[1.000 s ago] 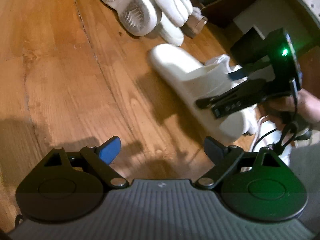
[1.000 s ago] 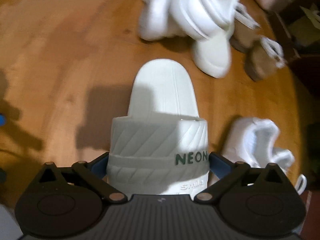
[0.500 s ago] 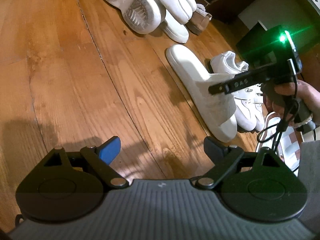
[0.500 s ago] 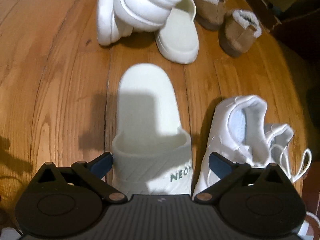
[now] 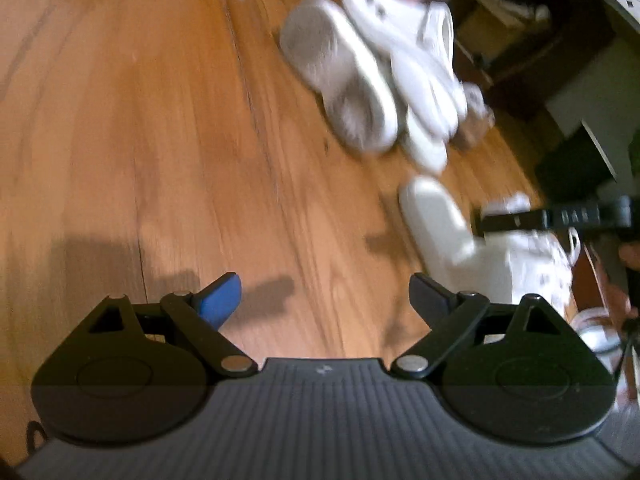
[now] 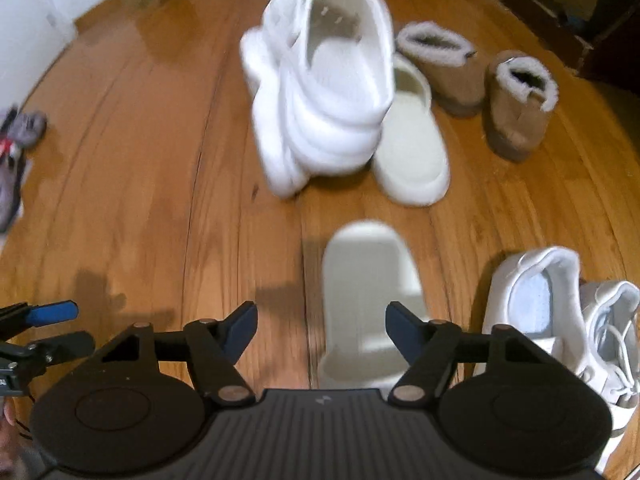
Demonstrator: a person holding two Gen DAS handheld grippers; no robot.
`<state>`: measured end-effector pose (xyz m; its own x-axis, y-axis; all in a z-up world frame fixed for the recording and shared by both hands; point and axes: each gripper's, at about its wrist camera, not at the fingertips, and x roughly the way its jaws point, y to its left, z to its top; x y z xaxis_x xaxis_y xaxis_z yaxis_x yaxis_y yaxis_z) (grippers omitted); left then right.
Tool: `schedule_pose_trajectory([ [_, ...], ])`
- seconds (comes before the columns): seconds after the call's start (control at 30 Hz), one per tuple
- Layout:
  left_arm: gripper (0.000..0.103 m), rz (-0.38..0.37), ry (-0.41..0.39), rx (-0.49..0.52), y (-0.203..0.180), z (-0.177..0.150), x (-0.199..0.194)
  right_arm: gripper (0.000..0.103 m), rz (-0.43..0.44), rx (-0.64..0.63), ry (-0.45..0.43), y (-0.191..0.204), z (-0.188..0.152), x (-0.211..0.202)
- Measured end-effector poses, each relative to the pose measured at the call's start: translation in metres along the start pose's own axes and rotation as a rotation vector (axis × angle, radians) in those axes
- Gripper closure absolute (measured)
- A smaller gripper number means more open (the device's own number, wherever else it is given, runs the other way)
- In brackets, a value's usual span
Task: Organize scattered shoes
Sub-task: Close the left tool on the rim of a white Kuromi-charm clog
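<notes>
The right gripper hangs empty, jaws closing, above the cream rubber slide sandal on the wooden floor; the left gripper gapes wide, empty.

Warm dim light, motion blur throughout, fisheye bending, soft floor shadows.

A room in a home. Warm brown wooden plank floor underfoot. Scattered about: chunky white shoes, fluffy-lined tan boots, a white rubber slide sandal, white lace-up sneakers. Dark wooden furniture along the edge.
</notes>
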<state>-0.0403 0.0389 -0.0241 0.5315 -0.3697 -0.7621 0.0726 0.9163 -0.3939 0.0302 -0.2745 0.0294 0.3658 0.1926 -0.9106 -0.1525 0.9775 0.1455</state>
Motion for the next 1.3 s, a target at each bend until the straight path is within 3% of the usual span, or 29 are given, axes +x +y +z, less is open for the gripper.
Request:
schedule_pose_trajectory([
  [0.07, 0.011, 0.088, -0.032, 0.072, -0.024, 0.025, 0.003, 0.032, 0.022, 0.029, -0.027, -0.002, 0.011, -0.002],
  [0.23, 0.011, 0.119, -0.009, 0.090, -0.058, 0.095, 0.045, 0.015, 0.065, 0.091, -0.087, -0.008, 0.044, 0.001],
  [0.3, 0.011, 0.133, -0.007, 0.110, -0.067, 0.108, 0.055, 0.015, 0.041, 0.062, -0.067, -0.009, 0.051, 0.010],
  [0.43, 0.011, 0.223, -0.078, 0.207, -0.105, 0.150, 0.085, 0.015, -0.017, 0.003, -0.022, -0.012, 0.053, 0.028],
  [0.6, 0.011, 0.194, -0.061, 0.180, -0.125, 0.191, 0.124, 0.015, 0.048, 0.051, -0.026, -0.026, 0.058, 0.029],
  [0.77, 0.009, 0.231, -0.049, 0.241, -0.149, 0.205, 0.152, 0.013, 0.028, 0.100, -0.070, -0.044, 0.075, 0.017],
  [0.9, 0.009, 0.254, -0.057, 0.340, -0.162, 0.206, 0.159, 0.011, 0.071, 0.132, -0.086, -0.058, 0.088, 0.011],
  [1.17, 0.008, 0.371, -0.022, 0.361, -0.155, 0.218, 0.196, 0.010, 0.071, 0.126, -0.090, -0.061, 0.101, 0.027],
  [1.2, 0.010, 0.338, -0.039, 0.340, -0.151, 0.218, 0.193, 0.010, 0.075, 0.126, -0.085, -0.060, 0.101, 0.029],
  [1.3, 0.051, 0.243, -0.078, 0.281, -0.141, 0.217, 0.187, 0.010, 0.071, 0.093, -0.071, -0.053, 0.099, 0.034],
])
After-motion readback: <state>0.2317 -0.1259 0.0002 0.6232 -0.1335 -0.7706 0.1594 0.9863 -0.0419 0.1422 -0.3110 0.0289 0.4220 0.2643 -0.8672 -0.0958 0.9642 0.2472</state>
